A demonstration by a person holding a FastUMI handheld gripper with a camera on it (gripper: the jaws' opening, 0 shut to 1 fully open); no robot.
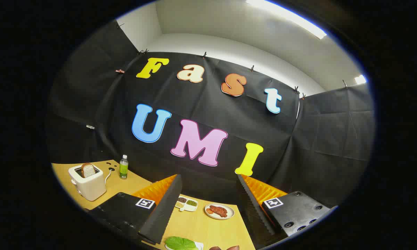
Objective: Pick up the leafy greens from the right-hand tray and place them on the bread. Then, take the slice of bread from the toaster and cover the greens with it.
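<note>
You're in a staged booth: black cloth wall (208, 114) clipped up behind a wooden surface (198, 225) holding a toaster (87, 182).

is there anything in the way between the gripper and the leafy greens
Nothing visible blocks it. The gripper is open and holds nothing, and the leafy greens lie on the wooden table low between its fingers. The small plate with reddish food and the divided dish sit further off, beyond the greens.

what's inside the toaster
One slice of bread stands upright in the white toaster, its top poking out of the slot. Its lower part is hidden inside. The gripper is open, well away from it.
</note>
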